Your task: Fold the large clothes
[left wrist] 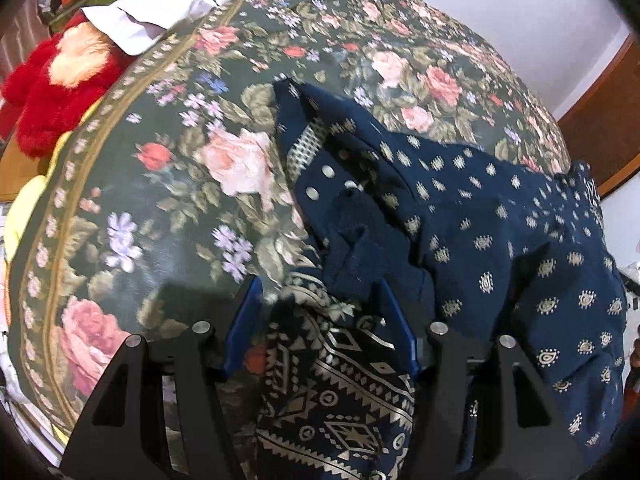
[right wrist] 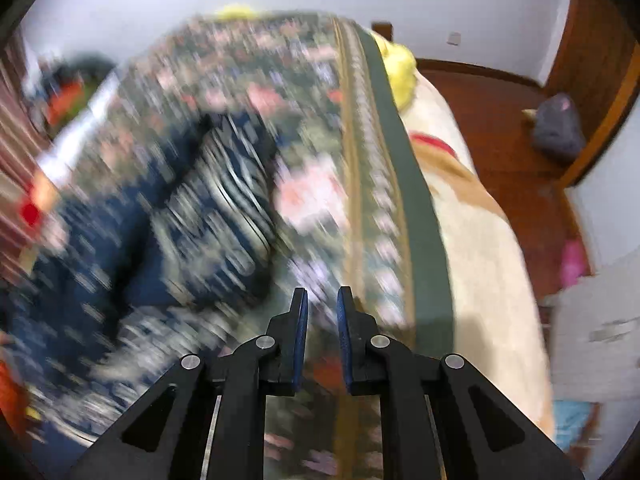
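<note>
While the navy patterned garment [left wrist: 460,216] lies rumpled on the floral bedspread [left wrist: 168,184], its thick patterned hem fills the gap of the left gripper [left wrist: 320,304], whose blue pads sit against the bunched cloth. Off to that gripper's left lie a white pillow [left wrist: 160,16] and a red plush toy [left wrist: 52,92]. Right gripper [right wrist: 322,304] hangs nearly closed and empty, the garment blurred to its left.

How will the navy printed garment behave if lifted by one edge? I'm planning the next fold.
The navy printed garment will probably go floppy, since it already lies creased and bunched on the floral bedspread. It likely drapes and sags; its metal snaps add little stiffness.
</note>
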Available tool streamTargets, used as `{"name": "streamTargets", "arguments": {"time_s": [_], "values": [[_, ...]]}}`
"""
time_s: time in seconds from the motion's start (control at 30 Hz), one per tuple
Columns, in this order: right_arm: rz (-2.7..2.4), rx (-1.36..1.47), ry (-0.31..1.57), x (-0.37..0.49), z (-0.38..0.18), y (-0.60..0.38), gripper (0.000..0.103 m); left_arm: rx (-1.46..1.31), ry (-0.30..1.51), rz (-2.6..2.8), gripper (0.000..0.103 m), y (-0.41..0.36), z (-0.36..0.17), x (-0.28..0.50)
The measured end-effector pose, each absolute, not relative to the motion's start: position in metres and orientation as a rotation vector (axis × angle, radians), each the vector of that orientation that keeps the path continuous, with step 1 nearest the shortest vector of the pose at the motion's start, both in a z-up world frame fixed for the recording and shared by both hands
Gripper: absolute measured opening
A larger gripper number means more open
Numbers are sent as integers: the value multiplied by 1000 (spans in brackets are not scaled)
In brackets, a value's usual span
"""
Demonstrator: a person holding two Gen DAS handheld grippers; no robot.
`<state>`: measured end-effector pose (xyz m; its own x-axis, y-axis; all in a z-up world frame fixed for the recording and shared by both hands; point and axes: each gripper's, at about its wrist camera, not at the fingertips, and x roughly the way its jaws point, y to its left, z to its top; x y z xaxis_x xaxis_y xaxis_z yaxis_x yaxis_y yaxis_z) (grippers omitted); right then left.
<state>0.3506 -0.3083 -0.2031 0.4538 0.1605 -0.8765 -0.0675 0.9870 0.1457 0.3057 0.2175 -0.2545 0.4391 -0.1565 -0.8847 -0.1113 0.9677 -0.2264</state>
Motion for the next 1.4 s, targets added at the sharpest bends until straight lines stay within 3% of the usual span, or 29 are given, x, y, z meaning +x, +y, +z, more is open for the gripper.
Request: {"name": "streamTargets", "arguments": {"time_s": [0.17, 0.27, 0.33, 0.37, 0.43, 0.47, 0.6, 0.8, 1.07, 1.1, 1.23, 1.3, 1.4], "values": [[147, 96, 1052, 393, -190, -291, 10, -345, 1119, -7, 59, 234, -253, 324], [66, -105, 1131, 426, -222, -265, 10, -397, 1120, 1, 59, 239, -255, 336], [-33, -310, 1083, 434, -246, -252, 11, -397, 1116, 1, 59, 237, -255, 339], [-56, -353, 1038, 433, -248, -250, 17, -387, 1115, -2, 60, 235, -255, 340], [-205, -446, 939, 426, -246, -252, 78, -350, 1114, -14, 59, 231, -256, 338], [-211, -449, 916, 423, -245, -255, 84, -335, 1113, -20, 59, 231, -257, 337], [-85, -210, 1003, 422, -233, -289, 84, -288, 1102, -43, 59, 228, -257, 334], [143, 7, 954, 413, -197, -280, 84, -311, 1101, -57, 59, 228, -267, 350], [177, 38, 1078, 458, -248, -236, 80, -221, 1117, -45, 59, 207, -279, 384], [198, 42, 1058, 460, -249, -232, 77, -196, 1114, -35, 53, 204, -279, 387], [292, 69, 1099, 470, -254, -212, 36, -174, 1114, -12, 14, 198, -281, 396], [291, 13, 1094, 472, -255, -197, 22, -177, 1105, 16, 11, 196, -277, 397], [268, -47, 1023, 466, -239, -183, 13, -153, 1042, 47, 5, 187, -257, 391]]}}
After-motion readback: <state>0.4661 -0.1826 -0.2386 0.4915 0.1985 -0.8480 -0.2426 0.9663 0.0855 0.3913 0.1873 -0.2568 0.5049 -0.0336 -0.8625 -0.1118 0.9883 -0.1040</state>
